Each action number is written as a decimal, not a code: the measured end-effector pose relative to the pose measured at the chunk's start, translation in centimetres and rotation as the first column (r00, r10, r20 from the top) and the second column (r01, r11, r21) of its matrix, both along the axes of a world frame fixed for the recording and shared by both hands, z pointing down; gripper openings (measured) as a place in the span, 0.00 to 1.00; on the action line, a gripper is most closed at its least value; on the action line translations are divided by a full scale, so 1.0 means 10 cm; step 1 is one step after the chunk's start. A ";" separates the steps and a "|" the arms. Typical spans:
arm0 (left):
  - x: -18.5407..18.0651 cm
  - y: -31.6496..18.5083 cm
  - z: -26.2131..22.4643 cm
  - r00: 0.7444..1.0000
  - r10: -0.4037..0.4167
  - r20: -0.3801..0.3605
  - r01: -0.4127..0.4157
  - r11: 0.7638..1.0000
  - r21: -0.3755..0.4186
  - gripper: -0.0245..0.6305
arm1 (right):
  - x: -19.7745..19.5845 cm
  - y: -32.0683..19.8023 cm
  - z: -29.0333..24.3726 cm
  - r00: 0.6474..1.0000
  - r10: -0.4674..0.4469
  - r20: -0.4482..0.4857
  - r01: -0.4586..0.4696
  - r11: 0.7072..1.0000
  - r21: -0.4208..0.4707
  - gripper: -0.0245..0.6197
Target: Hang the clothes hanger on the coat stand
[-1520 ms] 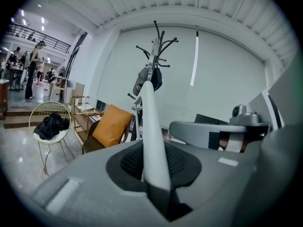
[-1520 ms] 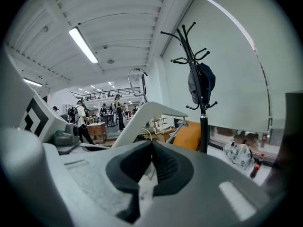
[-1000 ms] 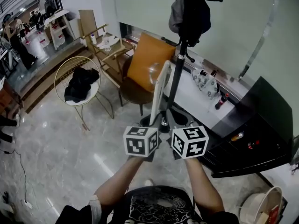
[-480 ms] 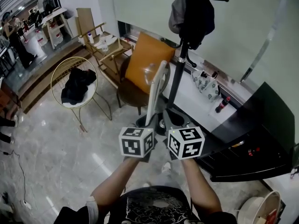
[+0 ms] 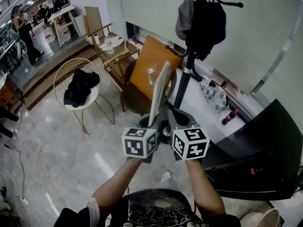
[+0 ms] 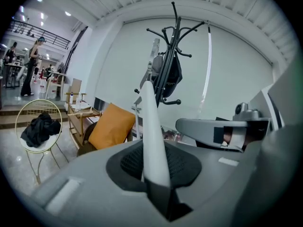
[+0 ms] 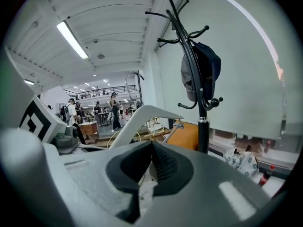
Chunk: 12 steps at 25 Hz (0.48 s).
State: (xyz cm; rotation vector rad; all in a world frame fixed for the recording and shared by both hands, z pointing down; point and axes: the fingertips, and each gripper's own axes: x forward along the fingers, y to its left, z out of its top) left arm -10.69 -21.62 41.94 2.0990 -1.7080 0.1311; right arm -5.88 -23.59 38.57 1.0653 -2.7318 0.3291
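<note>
A white clothes hanger (image 5: pixel 159 92) rises from my left gripper (image 5: pixel 152 125), whose jaws are shut on its lower end. In the left gripper view the hanger's arm (image 6: pixel 150 122) runs up from between the jaws of the left gripper (image 6: pixel 154 175) toward the stand. The black coat stand (image 5: pixel 185 74) is just ahead and to the right, with dark bags (image 5: pixel 204 18) on its upper hooks. My right gripper (image 5: pixel 182 122) is held beside the left one, shut and holding nothing. In its own view the right gripper (image 7: pixel 151 161) sees the hanger (image 7: pixel 140 118) at its left and the coat stand (image 7: pixel 201 79) ahead.
An orange-backed chair (image 5: pixel 147 69) stands right behind the hanger. A gold wire chair (image 5: pixel 66 79) with black cloth on it is at the left, a wooden chair (image 5: pixel 112 51) behind it. A low black cabinet (image 5: pixel 265 141) and a white ledge (image 5: pixel 199 105) with a patterned bag lie to the right.
The view has drifted toward the coat stand, which now sits a little nearer and further right. Both grippers keep the same pose and the left keeps its hold on the hanger.
</note>
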 end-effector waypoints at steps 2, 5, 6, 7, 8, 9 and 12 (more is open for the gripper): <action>0.02 -0.11 0.03 1.000 0.001 0.008 0.000 1.000 -0.011 0.14 | 0.00 -0.12 0.02 1.000 -0.006 0.005 0.006 1.000 -0.007 0.04; 0.04 -0.26 0.10 1.000 -0.005 0.021 0.005 0.999 -0.032 0.14 | -0.01 -0.29 0.05 1.000 -0.020 0.007 0.020 1.000 -0.015 0.04; 0.05 -0.31 0.13 1.000 -0.007 0.026 0.008 0.999 -0.039 0.14 | -0.01 -0.35 0.06 1.000 -0.022 0.004 0.022 1.000 -0.016 0.04; 0.05 -0.36 0.15 1.000 -0.010 0.029 0.011 0.999 -0.045 0.14 | -0.01 -0.41 0.07 1.000 -0.022 0.000 0.022 1.000 -0.015 0.04; 0.06 -0.41 0.17 0.999 -0.012 0.031 0.014 0.999 -0.051 0.14 | 0.00 -0.47 0.08 1.000 -0.022 -0.003 0.022 1.000 -0.014 0.04; 0.07 -0.46 0.19 0.999 -0.015 0.032 0.016 0.998 -0.057 0.14 | 0.01 -0.52 0.08 1.000 -0.024 -0.005 0.023 1.000 -0.014 0.04; 0.10 -0.60 0.22 0.999 -0.019 0.036 0.022 0.997 -0.071 0.14 | 0.04 -0.67 0.08 0.999 -0.033 -0.005 0.032 0.999 -0.015 0.04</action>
